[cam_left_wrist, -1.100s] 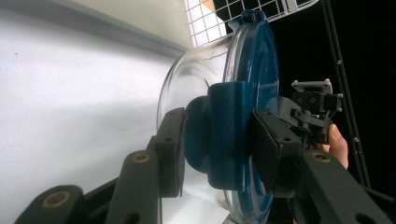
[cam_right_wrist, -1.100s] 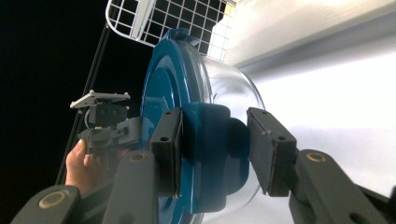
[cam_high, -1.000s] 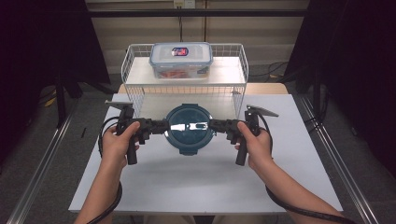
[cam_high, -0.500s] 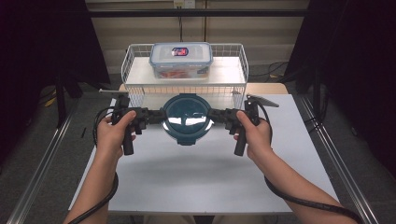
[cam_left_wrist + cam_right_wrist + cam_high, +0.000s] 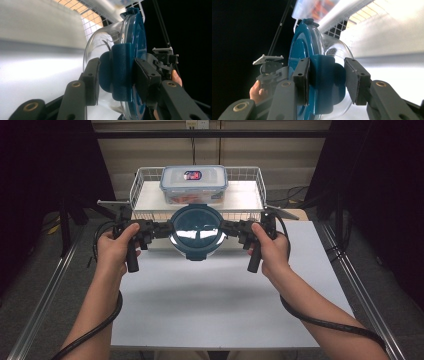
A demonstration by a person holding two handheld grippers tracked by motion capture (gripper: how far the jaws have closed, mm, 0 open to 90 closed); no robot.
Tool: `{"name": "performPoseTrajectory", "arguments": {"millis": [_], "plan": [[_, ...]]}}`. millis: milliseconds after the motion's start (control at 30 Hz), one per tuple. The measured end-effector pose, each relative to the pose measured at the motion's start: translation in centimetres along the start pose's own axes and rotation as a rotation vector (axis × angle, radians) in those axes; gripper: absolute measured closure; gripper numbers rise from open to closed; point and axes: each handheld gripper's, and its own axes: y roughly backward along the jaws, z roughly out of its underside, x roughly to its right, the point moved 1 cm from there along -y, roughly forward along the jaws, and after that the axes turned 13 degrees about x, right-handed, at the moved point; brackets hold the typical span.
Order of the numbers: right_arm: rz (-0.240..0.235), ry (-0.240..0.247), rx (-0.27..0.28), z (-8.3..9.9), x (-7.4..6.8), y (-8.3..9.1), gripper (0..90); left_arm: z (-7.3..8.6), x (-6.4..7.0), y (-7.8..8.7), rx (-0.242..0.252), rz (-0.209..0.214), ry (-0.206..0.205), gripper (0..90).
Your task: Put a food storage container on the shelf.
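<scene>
Left hand-held gripper (image 5: pixel 162 229) and right hand-held gripper (image 5: pixel 230 227) each clamp side latch of bowl (image 5: pixel 197 231), held above desk (image 5: pixel 210 295) far edge, just before basket (image 5: pixel 245 195). High view: blue lid up. Gripper views: clear body under lid, latch between jaws.

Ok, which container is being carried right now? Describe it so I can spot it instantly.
Start at the white wire basket at the table's far edge. Just in front of it, a round glass bowl with a dark blue lid hangs between the left tongs and right tongs, each clamped on a blue side clip. The rectangular clear-lidded box sits inside the basket.
</scene>
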Motion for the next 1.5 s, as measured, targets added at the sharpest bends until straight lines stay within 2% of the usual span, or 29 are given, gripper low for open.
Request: {"name": "performPoseTrajectory", "arguments": {"millis": [267,500,600,767,933,1067,1467,1500], "plan": [[-0.006,0.024,0.025,-1.6,-1.8,-0.6,57.9,-1.8,1.5,0.0,0.026,0.015,-0.004,57.9],[-0.022,0.000,0.035,-2.8,-3.0,-1.0,57.9,-3.2,3.0,0.2,0.051,0.017,-0.018,58.0],[-0.034,0.012,0.045,-3.3,-3.6,-1.1,57.9,-3.7,3.6,0.3,0.055,0.023,-0.028,58.0],[-0.039,0.001,0.055,-4.0,-4.6,-1.4,58.0,-4.7,4.5,0.4,0.069,0.024,-0.023,58.0],[-0.041,0.012,0.066,-4.8,-5.3,-1.7,58.0,-5.7,5.1,0.2,0.072,0.028,-0.023,58.1],[-0.044,0.002,0.077,-5.5,-5.8,-2.1,58.1,-6.3,5.3,0.1,0.074,0.030,-0.019,58.1],[-0.044,-0.014,0.101,-8.1,-7.1,-3.9,58.1,-10.0,6.8,-1.0,0.092,0.029,-0.011,58.1],[-0.044,-0.012,0.104,-8.3,-7.1,-4.1,58.1,-10.4,6.9,-1.1,0.090,0.029,-0.022,58.1]]}}
